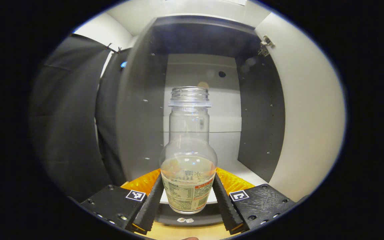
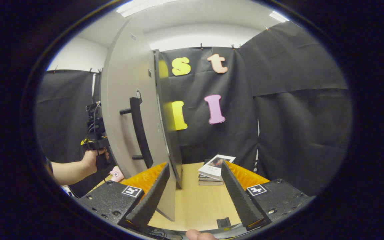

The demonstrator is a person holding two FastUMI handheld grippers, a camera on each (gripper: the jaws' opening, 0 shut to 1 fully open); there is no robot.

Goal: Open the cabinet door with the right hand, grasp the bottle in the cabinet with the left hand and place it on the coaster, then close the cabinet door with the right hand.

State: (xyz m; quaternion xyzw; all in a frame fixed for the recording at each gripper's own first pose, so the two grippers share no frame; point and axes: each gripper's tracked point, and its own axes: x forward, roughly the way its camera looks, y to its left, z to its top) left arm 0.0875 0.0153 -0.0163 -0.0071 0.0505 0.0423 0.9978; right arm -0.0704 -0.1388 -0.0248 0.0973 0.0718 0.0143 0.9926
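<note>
A clear, capless plastic bottle (image 1: pixel 188 156) with a printed label and a little pale liquid stands upright between my left gripper's fingers, which press on its labelled lower part; the left gripper (image 1: pixel 188 180) is shut on it. Behind it is the open cabinet (image 1: pixel 262 126), with dark side walls and a white back panel. In the right gripper view the pale cabinet door (image 2: pixel 125 110) stands open, with its dark bar handle (image 2: pixel 139 130). My right gripper (image 2: pixel 194 166) is open, and the door's lower edge passes just inside its left finger. A small pink item (image 2: pixel 116 174), maybe the coaster, lies on the table.
A stack of books (image 2: pixel 214 170) lies on the wooden table (image 2: pixel 195 203) by the black cloth wall. Left of the door, a person's hand (image 2: pixel 93 160) holds the other gripper's handle. The door's inner face (image 1: pixel 312 116) and a hinge (image 1: pixel 266 45) are on the right in the left gripper view.
</note>
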